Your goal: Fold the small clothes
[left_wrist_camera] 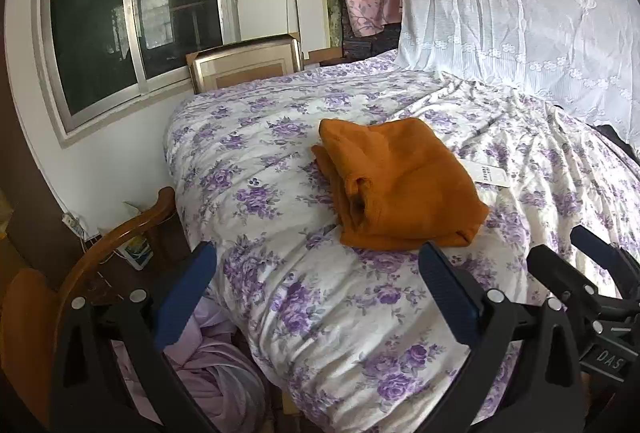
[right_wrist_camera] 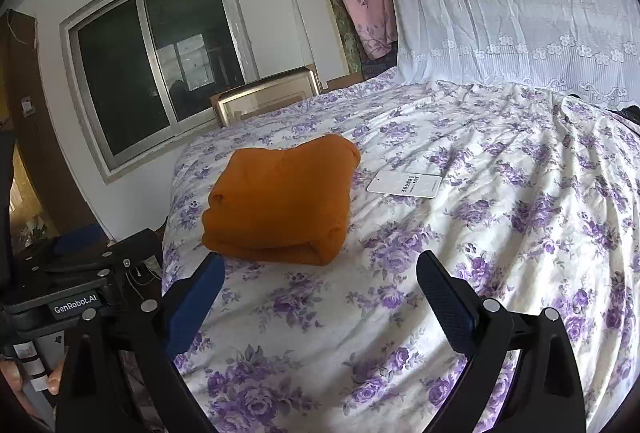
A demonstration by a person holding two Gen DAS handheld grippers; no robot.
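garment: an orange knit piece (left_wrist_camera: 404, 185) is seen lying on the bed (left_wrist_camera: 320, 313), already doubled over into a thick, roughly square bundle, near the bed's left edge and a bit back from the near corner

fold quality: layers look stacked fairly evenly, though a rolled bit of sleeve or hem can be spotted poking out along the left side of the bundle in the left wrist view

tag: a white card (right_wrist_camera: 404, 184) is laid flat on the bed, touching or just tucked under the bundle's right side in the left wrist view; whether it's attached can't be told

left tongs (left_wrist_camera: 316, 285): spread wide, nothing held, parked over the bed's near-left corner, just short of the bundle's front edge

right tongs (right_wrist_camera: 320, 293): also spread wide and empty, hovering over the near edge of the bed, bundle just ahead and slightly left

step in hand: folding looks pretty much done, judging by the compact shape; both tools are clear of the cloth, so this reads as the release/check stage

next move: probably either one last tidy-up tuck of that loose rolled edge, or the bundle gets left as is; if it's to be tucked, a light pinch at the left side is called for, without dragging the top layers out of line

other stuff: a wooden chair (left_wrist_camera: 120, 233) is sat beside the bed's left edge
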